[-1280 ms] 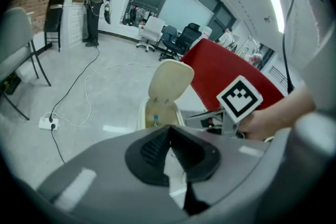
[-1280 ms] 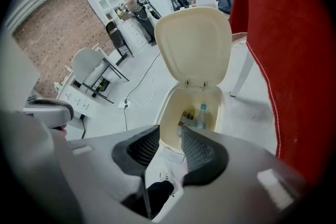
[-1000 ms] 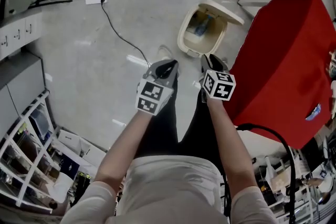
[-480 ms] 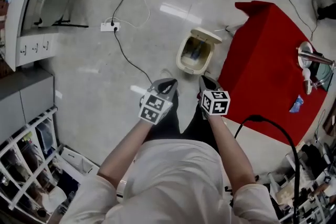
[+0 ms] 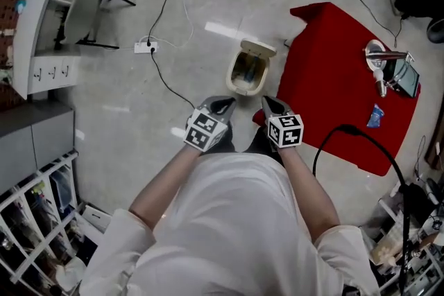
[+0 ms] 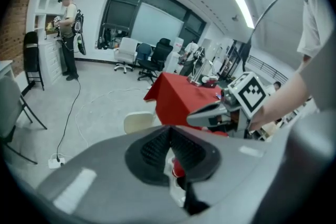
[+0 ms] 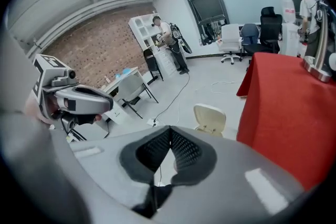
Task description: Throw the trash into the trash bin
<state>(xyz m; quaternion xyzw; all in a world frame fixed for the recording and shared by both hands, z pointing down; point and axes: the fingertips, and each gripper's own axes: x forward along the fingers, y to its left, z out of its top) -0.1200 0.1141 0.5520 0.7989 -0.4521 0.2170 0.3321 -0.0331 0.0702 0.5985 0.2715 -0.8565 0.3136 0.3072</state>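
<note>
The trash bin [image 5: 236,66] stands on the floor, just beside the left edge of the red table [image 5: 333,80]. Its lid [image 5: 258,47] is open and tipped back on the far side. Some trash [image 5: 248,73] lies inside, too small to tell what it is.

The two claws hang in the air, nearer to the person than the bin and not touching it. They sit side by side with a small gap between them, and both point toward the bin.

The left claw [image 5: 225,103] has its pads pressed together at the tips. A bit of red and white shows low down behind the pads, and I cannot tell what it is. The right claw [image 5: 267,101] is shut tight, with nothing between its pads.

On the red table, a shiny metal thing [image 5: 380,55] sits near the far right edge. A small blue thing [image 5: 374,116] lies by the same edge, closer to the person.

On the floor, left of the bin and well apart from it, lies a white power strip [image 5: 146,47] with cords running from it. A white shelf [image 5: 41,31] stands at the far left. A black cable [image 5: 347,132] loops by the person's right arm. Across the room another person [image 6: 68,29] stands by a tall white shelf, and office chairs [image 6: 152,55] stand by the windows.
</note>
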